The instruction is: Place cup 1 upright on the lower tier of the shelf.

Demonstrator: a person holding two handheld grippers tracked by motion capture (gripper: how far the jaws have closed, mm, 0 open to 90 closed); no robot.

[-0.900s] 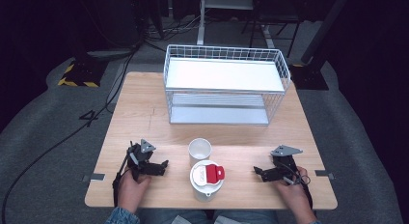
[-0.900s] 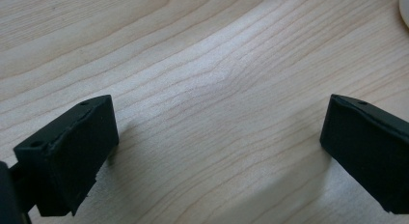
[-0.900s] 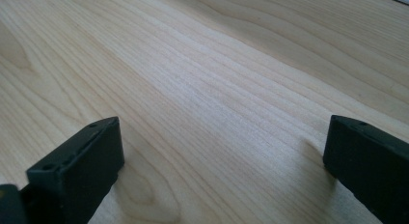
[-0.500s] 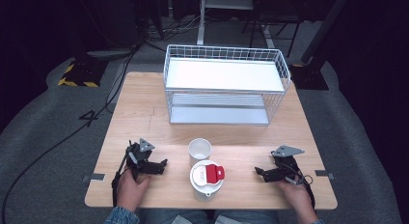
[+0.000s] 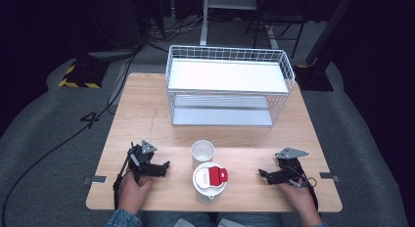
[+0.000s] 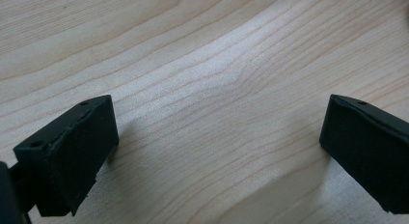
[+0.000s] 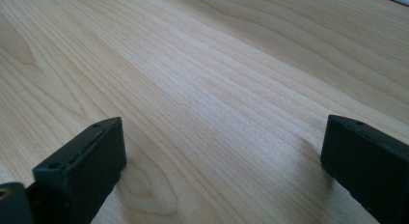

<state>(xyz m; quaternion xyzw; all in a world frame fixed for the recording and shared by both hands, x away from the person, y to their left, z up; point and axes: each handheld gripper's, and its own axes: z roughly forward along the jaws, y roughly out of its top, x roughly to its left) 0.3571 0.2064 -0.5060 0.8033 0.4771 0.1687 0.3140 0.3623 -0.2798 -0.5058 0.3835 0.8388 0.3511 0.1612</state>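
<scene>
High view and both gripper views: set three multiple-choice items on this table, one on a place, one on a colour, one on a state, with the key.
1. Where does the white cup stand?
A. inside the wire basket
B. just beyond the lidded jug, between the grippers
C. at the table's left edge

2. What colour is the tab on the lidded jug?
A. red
B. green
C. blue

3. How do the left gripper and right gripper stand?
A. both open, nothing between the jaws
B. both shut on the cup
C. one holds the jug

Key: B, the cup sits between the jug and the wire basket; A, the tab shows red on the white lid; A, bare table shows between the parted jaws.
</scene>
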